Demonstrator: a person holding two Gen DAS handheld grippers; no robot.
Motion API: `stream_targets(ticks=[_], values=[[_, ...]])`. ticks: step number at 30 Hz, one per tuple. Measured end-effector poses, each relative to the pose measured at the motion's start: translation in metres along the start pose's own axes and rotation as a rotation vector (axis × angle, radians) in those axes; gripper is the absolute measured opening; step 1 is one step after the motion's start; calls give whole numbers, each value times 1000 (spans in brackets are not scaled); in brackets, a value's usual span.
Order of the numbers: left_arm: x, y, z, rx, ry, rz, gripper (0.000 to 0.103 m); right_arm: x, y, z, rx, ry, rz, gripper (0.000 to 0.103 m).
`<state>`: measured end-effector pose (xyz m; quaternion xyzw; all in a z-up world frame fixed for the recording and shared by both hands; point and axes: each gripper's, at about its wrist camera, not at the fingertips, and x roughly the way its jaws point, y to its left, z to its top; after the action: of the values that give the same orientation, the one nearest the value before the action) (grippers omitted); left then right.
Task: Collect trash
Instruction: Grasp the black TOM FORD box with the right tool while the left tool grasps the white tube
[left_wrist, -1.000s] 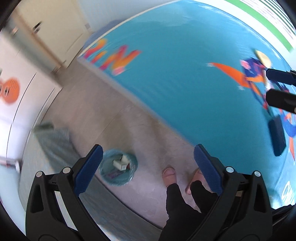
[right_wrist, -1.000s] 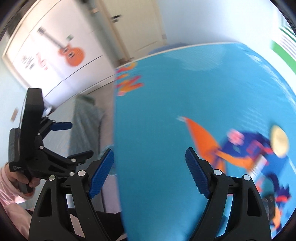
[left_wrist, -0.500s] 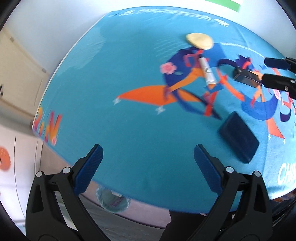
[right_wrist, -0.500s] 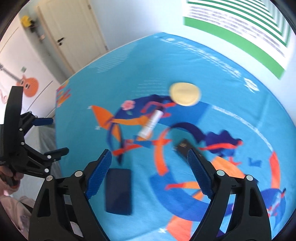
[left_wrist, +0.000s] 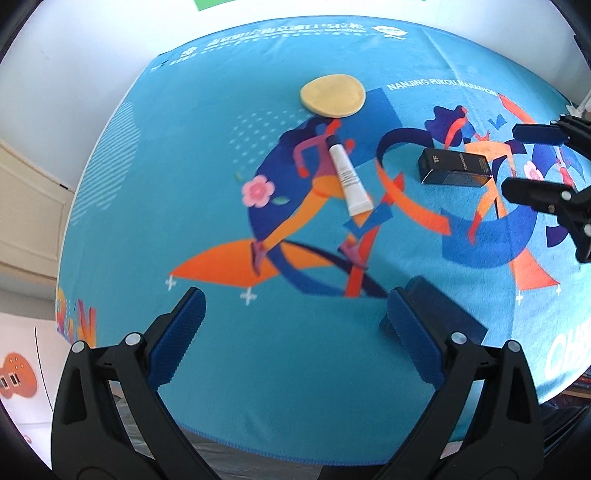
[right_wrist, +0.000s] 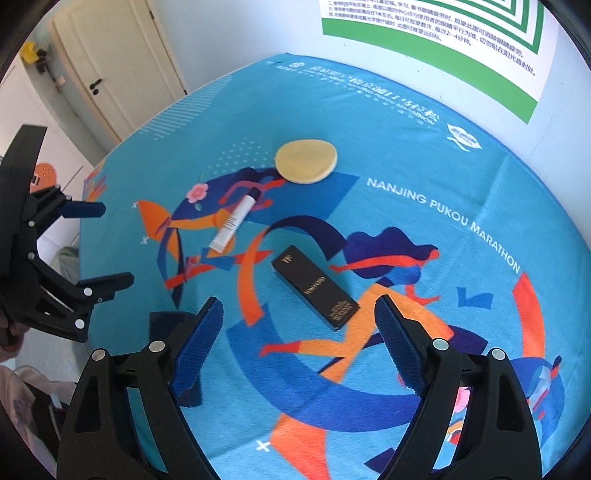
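On the blue printed tablecloth (left_wrist: 184, 166) lie a white tube (left_wrist: 349, 177) (right_wrist: 232, 225), a black carton (left_wrist: 454, 168) (right_wrist: 314, 288), a round yellow pad (left_wrist: 332, 95) (right_wrist: 306, 161) and a dark blue box (left_wrist: 439, 314) (right_wrist: 166, 325). My left gripper (left_wrist: 293, 332) is open and empty over the table's near edge, the dark blue box behind its right finger. My right gripper (right_wrist: 299, 343) is open and empty, just short of the black carton. It also shows at the right of the left wrist view (left_wrist: 535, 162).
A white wall with a green-framed poster (right_wrist: 443, 44) stands behind the table. A white door (right_wrist: 122, 66) is at the far left. The floor shows beyond the near table edge (left_wrist: 240, 458). The left gripper appears at the left of the right wrist view (right_wrist: 96, 247).
Both grippers have swung up from the floor and the bin to face the table top. The tube, carton, pad and dark box have come into view. Both stay open.
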<state>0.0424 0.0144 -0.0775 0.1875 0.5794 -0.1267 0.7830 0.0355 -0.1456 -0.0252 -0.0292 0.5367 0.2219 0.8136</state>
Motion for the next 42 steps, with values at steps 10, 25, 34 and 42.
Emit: stream_targets(ticks=[10,25,34,42], values=[[23,-17,34,63,36,-32,96,21,-21,4,-4,45,-15,84],[66,-29,78,69,99,-90,95,61,-33,10,-52,103,14,84],[81,-27,84,48,133,-138,75,69,-33,12,-58,115,71,56],[76,-38,85,65,122,-154,60,67,-31,11,-39,107,78,43]])
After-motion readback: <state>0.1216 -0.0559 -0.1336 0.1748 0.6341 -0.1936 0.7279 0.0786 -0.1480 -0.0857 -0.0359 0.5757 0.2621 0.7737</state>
